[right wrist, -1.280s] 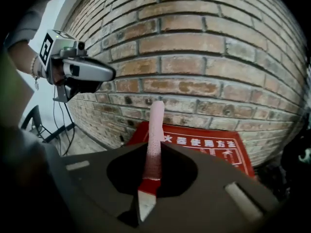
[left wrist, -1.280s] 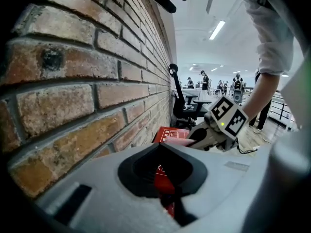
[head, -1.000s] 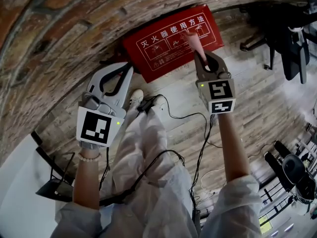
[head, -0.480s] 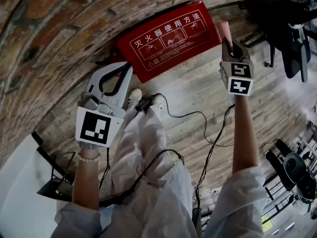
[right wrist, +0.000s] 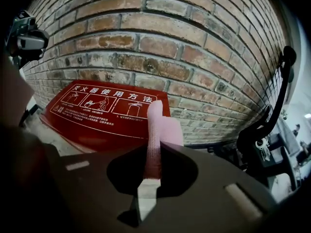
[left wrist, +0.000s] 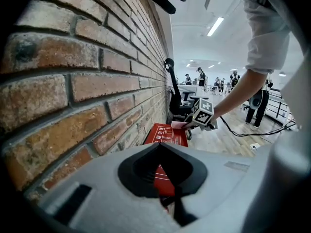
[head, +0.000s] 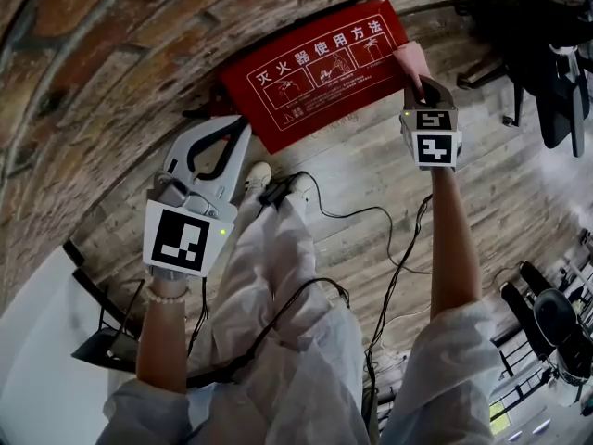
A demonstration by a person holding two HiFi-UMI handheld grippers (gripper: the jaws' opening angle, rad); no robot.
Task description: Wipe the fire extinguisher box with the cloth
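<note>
Now the jaws of our right gripper (head: pixel 419 86) clamp the folded pink cloth (right wrist: pixel 154 130) at the right end of the red fire extinguisher box (head: pixel 315 68) lying by the brick wall (head: pixel 93 82); our left gripper (head: pixel 215 146) has its jaws together, empty. Pressing hard could drag the thinly pinched cloth free

The wooden plank floor (head: pixel 357 160) carries the red fire extinguisher box (head: pixel 315 63) and trailing black cables (head: pixel 357 214).

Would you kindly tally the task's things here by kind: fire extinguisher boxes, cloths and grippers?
Red fire extinguisher box: 1
Pink cloth: 1
Grippers: 2, the left gripper and the right gripper
Total: 4
</note>
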